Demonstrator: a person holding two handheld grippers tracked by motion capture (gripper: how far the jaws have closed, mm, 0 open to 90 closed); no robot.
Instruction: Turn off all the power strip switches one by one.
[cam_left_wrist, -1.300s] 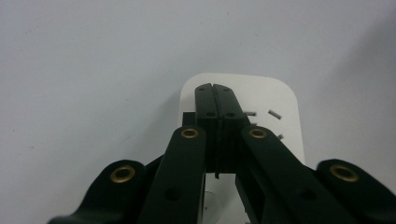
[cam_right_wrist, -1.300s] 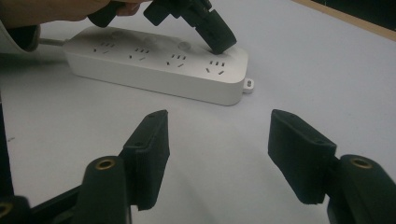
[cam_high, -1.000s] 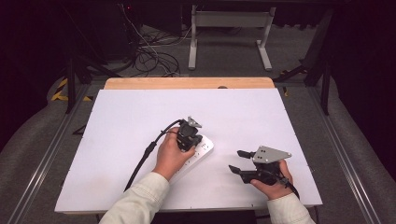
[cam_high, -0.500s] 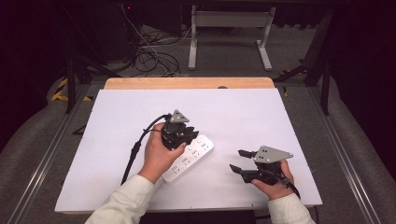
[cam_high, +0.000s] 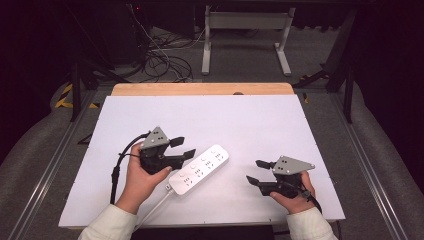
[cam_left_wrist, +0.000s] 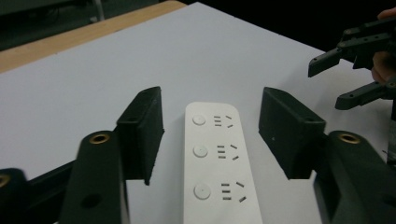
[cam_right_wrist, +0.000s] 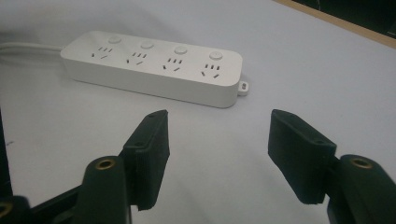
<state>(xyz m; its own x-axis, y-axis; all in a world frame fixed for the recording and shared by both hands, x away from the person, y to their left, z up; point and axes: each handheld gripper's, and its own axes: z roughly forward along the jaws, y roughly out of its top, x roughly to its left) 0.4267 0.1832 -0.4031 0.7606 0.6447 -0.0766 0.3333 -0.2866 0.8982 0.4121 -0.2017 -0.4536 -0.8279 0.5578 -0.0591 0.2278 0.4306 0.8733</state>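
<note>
My left gripper (cam_high: 182, 147), jaws just opening and empty, hovers above the power strip (cam_high: 200, 169); right gripper (cam_high: 259, 172) waits apart, jaws spread.

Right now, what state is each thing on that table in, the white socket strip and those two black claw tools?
Power strip: lies flat on the table, sockets up, all four sockets empty, cord trailing toward the person.
Left gripper: jaws apart, having just been opening, nothing pressed between them, above the strip's near end.
Right gripper: jaws apart, holding nothing, clear of the strip.
</note>
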